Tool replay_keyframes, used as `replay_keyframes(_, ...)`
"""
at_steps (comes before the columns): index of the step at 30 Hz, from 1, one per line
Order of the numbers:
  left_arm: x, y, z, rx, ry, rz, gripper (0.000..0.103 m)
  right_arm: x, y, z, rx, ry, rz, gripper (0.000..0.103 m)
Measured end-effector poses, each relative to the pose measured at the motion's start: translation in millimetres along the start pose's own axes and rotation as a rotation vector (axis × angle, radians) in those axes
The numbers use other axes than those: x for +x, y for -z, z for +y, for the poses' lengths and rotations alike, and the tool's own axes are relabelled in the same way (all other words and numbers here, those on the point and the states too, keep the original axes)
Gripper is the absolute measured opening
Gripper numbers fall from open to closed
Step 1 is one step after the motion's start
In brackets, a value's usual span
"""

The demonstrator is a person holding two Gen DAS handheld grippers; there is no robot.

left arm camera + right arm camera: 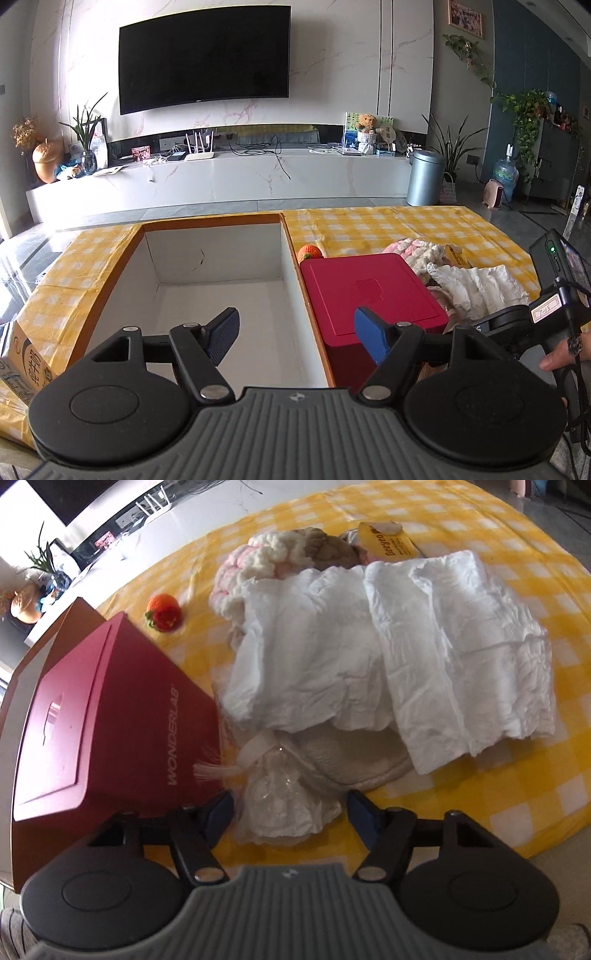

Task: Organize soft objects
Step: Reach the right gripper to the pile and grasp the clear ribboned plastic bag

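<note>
Soft clear plastic pouch [291, 805] sits between the right gripper's [290, 814] spread jaws; next, squeeze it. Left gripper [295, 334], jaws spread, waits above the big empty cardboard box [218, 254].

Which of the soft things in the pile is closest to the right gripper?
The small crinkly clear-wrapped bundle. It sits right between the right gripper's open fingers, while the big white padded sheets and the knitted piece lie farther back.
</note>
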State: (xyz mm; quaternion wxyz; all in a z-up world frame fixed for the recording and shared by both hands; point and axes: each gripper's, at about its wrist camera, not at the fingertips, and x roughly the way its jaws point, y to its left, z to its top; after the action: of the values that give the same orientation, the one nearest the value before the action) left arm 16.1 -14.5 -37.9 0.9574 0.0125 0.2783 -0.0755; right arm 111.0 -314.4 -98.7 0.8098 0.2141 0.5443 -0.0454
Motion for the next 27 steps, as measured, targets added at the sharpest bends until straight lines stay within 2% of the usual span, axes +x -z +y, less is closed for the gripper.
replay_keyframes(2,-0.4,0.0,1.1,-0.003,-0.008,0.002,0.085,-4.1,0.2,-4.0,0.013,-0.02,-0.016,0.053)
replay_keyframes(4,-1.0,0.8,3.0,-0.003,-0.017,-0.003,0.085,-5.9,7.6,-4.8,0.01,-0.053,-0.034,0.05)
replay_keyframes(6,-3.4,-0.4,5.5,0.001,-0.018,-0.009,0.085,-9.6,16.0,-1.0,-0.02,-0.072,-0.016,0.049)
replay_keyframes(10,-8.1,-1.4,11.1,-0.006,-0.021,-0.018,0.085,-20.4,34.3,11.0,-0.13,-0.023,0.026,0.049)
replay_keyframes(13,-7.7,-3.2,13.3,-0.011,-0.017,-0.006,0.085,-19.3,37.4,9.2,-0.118,-0.05,0.104,0.062)
replay_keyframes(14,-7.5,-3.0,13.6,-0.012,-0.015,-0.004,0.085,-18.2,36.5,7.3,-0.101,-0.057,0.1,0.07)
replay_keyframes(15,-7.1,-2.7,13.5,-0.01,-0.013,0.0,0.085,-18.0,34.8,5.1,-0.084,-0.06,0.089,0.073)
replay_keyframes(19,-4.6,-2.0,11.1,0.006,-0.008,0.014,0.085,-17.9,24.0,-2.6,-0.017,-0.065,0.043,0.084)
replay_keyframes(21,-4.5,-1.8,11.4,0.004,-0.007,0.019,0.085,-14.3,20.0,-6.0,0.007,-0.073,0.031,0.084)
replay_keyframes(22,-4.0,-1.9,11.2,0.002,-0.007,0.022,0.085,-12.8,18.5,-7.2,0.015,-0.081,0.027,0.082)
replay_keyframes(23,-3.4,-1.6,10.7,0.002,-0.007,0.025,0.085,-10.9,18.0,-7.6,0.022,-0.079,0.024,0.073)
replay_keyframes(24,-2.8,-1.3,10.2,0.003,-0.008,0.028,0.085,-9.7,17.9,-7.2,0.024,-0.075,0.028,0.069)
replay_keyframes(25,-2.2,-1.1,9.3,0.007,-0.01,0.031,0.085,-9.8,18.9,-6.9,0.021,-0.073,0.031,0.057)
replay_keyframes(27,-1.9,-0.1,7.3,0.015,-0.012,0.034,0.085,-12.6,22.7,-4.1,0.002,-0.078,0.027,0.055)
